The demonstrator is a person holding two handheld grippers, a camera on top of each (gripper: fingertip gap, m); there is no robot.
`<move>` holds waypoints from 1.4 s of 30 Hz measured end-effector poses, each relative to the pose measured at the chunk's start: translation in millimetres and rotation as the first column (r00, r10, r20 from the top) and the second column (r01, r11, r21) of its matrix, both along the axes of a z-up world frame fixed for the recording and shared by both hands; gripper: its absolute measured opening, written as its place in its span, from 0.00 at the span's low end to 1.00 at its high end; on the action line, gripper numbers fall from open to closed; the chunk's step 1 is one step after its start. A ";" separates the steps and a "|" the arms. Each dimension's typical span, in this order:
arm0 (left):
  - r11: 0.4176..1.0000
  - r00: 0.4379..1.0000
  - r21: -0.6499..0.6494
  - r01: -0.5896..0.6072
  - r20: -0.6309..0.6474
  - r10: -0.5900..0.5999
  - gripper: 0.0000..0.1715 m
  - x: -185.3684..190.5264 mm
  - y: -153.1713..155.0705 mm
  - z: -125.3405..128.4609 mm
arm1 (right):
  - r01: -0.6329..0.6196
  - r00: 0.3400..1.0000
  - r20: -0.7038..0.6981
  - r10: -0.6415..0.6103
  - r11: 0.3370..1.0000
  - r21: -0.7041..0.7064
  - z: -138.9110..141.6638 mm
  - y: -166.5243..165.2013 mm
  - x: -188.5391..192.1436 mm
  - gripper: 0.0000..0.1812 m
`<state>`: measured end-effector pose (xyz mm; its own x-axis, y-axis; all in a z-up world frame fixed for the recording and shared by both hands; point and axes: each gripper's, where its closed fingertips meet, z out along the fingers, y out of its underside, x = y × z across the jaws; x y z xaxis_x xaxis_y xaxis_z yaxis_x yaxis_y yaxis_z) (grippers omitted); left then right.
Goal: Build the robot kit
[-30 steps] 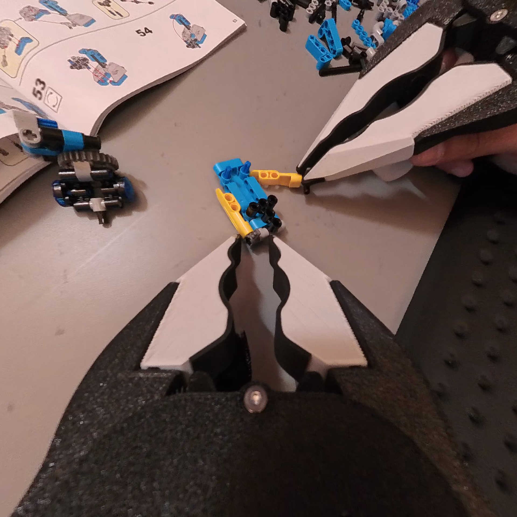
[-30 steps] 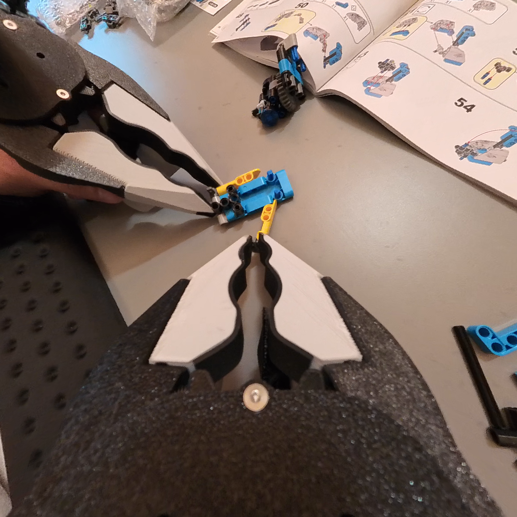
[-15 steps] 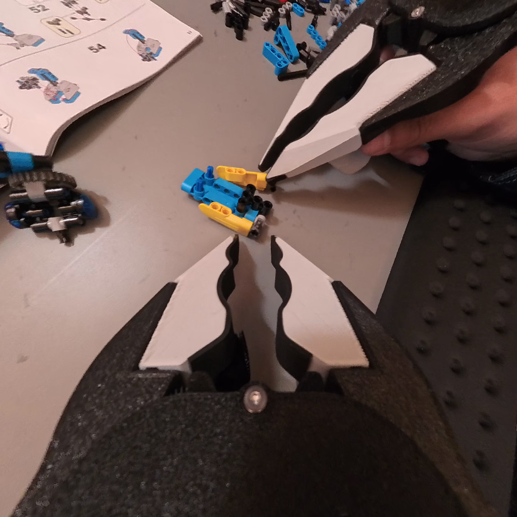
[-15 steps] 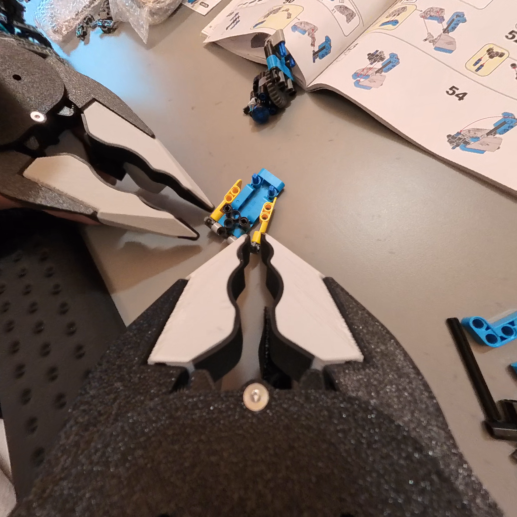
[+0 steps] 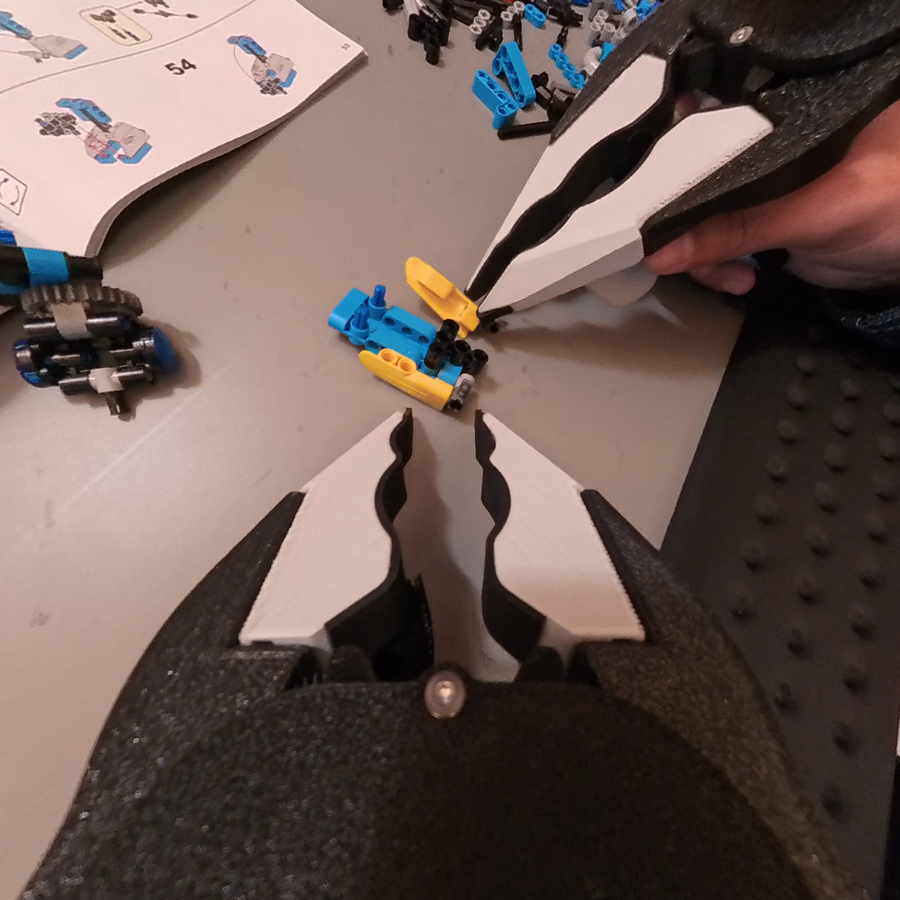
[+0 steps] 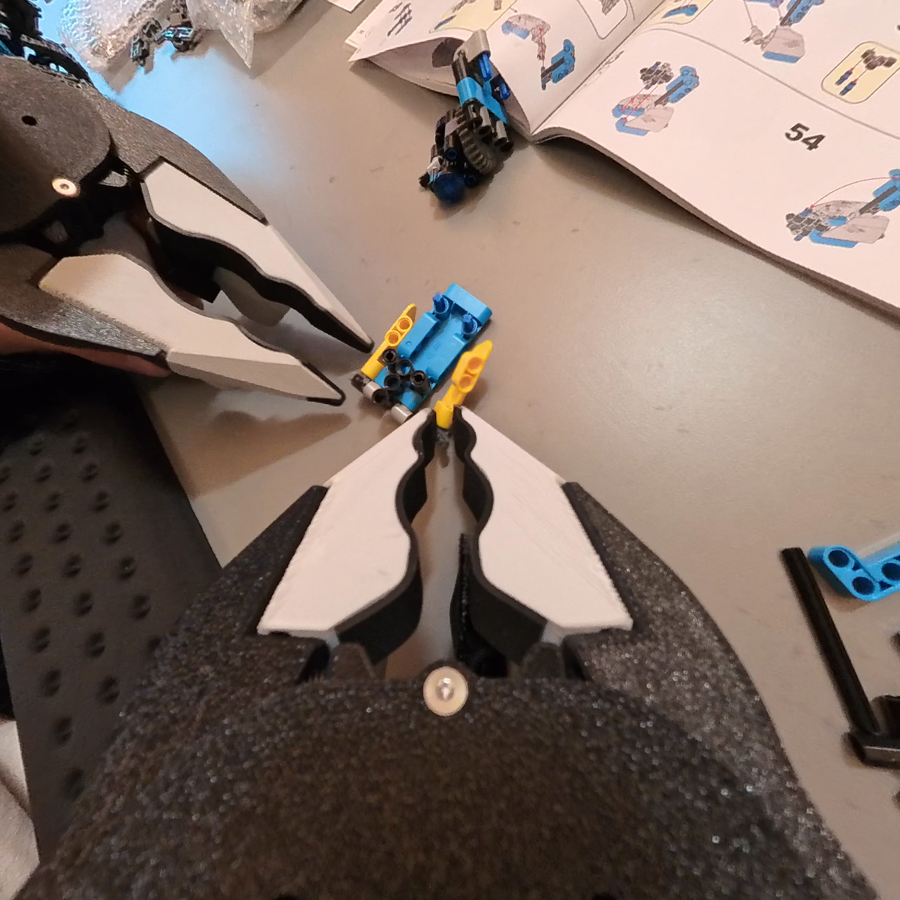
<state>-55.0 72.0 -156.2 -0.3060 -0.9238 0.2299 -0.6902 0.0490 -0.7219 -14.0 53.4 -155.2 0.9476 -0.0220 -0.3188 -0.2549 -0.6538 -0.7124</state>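
A small blue assembly (image 5: 389, 331) with a yellow beam on one side and several black pins lies on the grey table (image 5: 292, 219). My left gripper (image 5: 443, 415) is open and empty, with its tips just short of the assembly's grey end. My right gripper (image 6: 444, 416) is shut on the end of a second yellow beam (image 6: 466, 372), held tilted against the other side of the blue assembly (image 6: 438, 341). I cannot tell whether it is joined. In the left wrist view this yellow beam (image 5: 436, 292) stands up at the right gripper (image 5: 479, 308). The left gripper (image 6: 351, 372) shows open in the right wrist view.
An open instruction booklet (image 5: 170, 97) lies at the back. A black and blue gear sub-assembly (image 5: 83, 341) sits by its edge. Loose blue and black parts (image 5: 511, 58) are piled at the back. A black studded mat (image 5: 803, 487) borders the table. A black axle (image 6: 828, 643) and blue beam (image 6: 862, 574) lie to the right. Tip to tip, the grippers are about 5 cm apart. The black axle (image 6: 828, 643) lies some 12 cm from my right tips, 20 cm from my left tips. Seen from the left wrist view (image 5: 537, 129) as well.
My left gripper let go of the assembly's end and drew back, open. My right gripper swung the yellow beam round to the assembly's side and tilted it up.
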 end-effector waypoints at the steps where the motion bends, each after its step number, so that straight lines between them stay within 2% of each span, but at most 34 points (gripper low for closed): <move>1: 1.000 1.000 0.007 -0.007 -0.007 0.007 0.15 1.1 1.1 -1.2 | 0.000 1.000 -0.001 0.000 1.000 -0.001 -0.2 0.3 0.0 0.03; 12: 1.000 1.000 0.007 -0.021 0.002 0.021 0.17 2.0 2.2 1.0 | 0.005 1.000 0.002 -0.005 1.000 0.002 0.5 0.7 2.5 0.01; 15: 0.999 0.999 -0.004 0.042 -0.027 -0.042 0.18 -9.1 -3.4 0.4 | 0.003 1.000 0.022 -0.003 1.000 0.002 0.9 0.4 2.9 0.00; 17: 0.994 0.994 -0.035 0.103 -0.034 -0.104 0.21 -17.0 -8.3 2.2 | -0.005 1.000 0.026 0.005 1.000 -0.004 -0.2 -0.1 1.5 0.00; 19: 0.997 0.997 0.008 0.080 -0.005 -0.080 0.29 -12.6 3.7 6.9 | -0.009 1.000 0.028 0.009 1.000 0.005 1.7 0.2 0.5 0.00; 23: 0.994 0.991 0.041 0.102 0.081 -0.105 0.35 -2.6 15.4 31.3 | -0.005 1.000 0.017 0.004 0.999 0.032 7.3 0.2 1.8 0.00; 25: 0.989 0.987 0.046 0.139 0.076 -0.142 0.37 -0.4 18.3 36.8 | -0.018 0.999 0.045 0.015 0.998 0.056 13.0 -1.8 4.9 0.00; 28: 0.981 0.983 0.084 0.178 0.037 -0.181 0.35 1.8 20.9 35.5 | -0.119 0.980 0.172 0.104 0.990 0.081 23.3 -6.9 5.8 0.08; 33: 0.974 0.978 0.095 0.206 0.020 -0.209 0.29 2.8 7.0 27.0 | -0.361 0.864 0.353 0.360 0.930 -0.065 7.3 -20.8 0.7 0.23; 36: 0.976 0.981 0.103 0.191 0.019 -0.194 0.23 4.6 4.4 17.3 | -0.493 0.813 0.324 0.484 0.868 -0.059 4.8 -19.0 -4.7 0.14; 39: 0.982 0.984 0.089 0.166 0.046 -0.170 0.21 5.2 -0.9 16.7 | -0.512 0.806 0.303 0.509 0.856 -0.076 -4.7 -13.8 2.8 0.12; 42: 0.983 0.978 0.083 0.166 0.112 -0.175 0.17 7.2 -9.1 28.5 | -0.555 0.789 0.276 0.549 0.829 -0.062 -9.1 -13.8 -8.2 0.10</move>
